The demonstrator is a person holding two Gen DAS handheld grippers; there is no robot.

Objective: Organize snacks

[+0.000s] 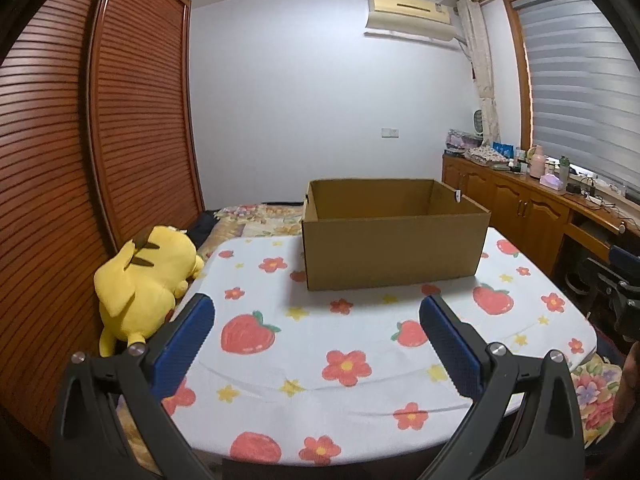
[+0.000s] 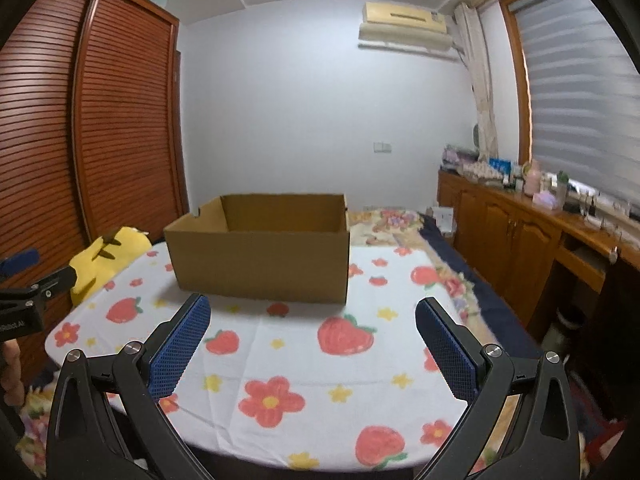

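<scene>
Both sets of jaws stand wide apart, grasping nothing. Left gripper (image 1: 316, 312): blue ribbed pads (image 1: 186, 344) splayed at lower left and lower right of its frame, bare cloth showing between them. Right gripper (image 2: 312, 314): same spread, pads (image 2: 180, 348) clear of any object.

Cardboard box (image 1: 394, 236) sits on the far part of the table (image 1: 280, 412), top open, flaps not seen, interior walls bare as far as visible. Opening faces straight up. In the left wrist view it lies centre to centre-right of frame, long axis running left-right across the picture, one long side facing the camera. In the right wrist view the box (image 2: 260, 258) sits centre-left, turned slightly so a short end wall shows at the left; long axis still roughly left-right. Small notch visible at its upper left rim.

Table covered by a white cloth printed with strawberries and red flowers. No snack items discernible in either view.

Yellow plush toy (image 1: 144, 280) lies at the left edge of the table, against the brown louvred wardrobe (image 1: 100, 120). Wooden sideboard (image 1: 532, 204) with bottles runs along the right, under a blinded window (image 1: 580, 92). Air conditioner (image 1: 412, 14) at upper centre-right.
</scene>
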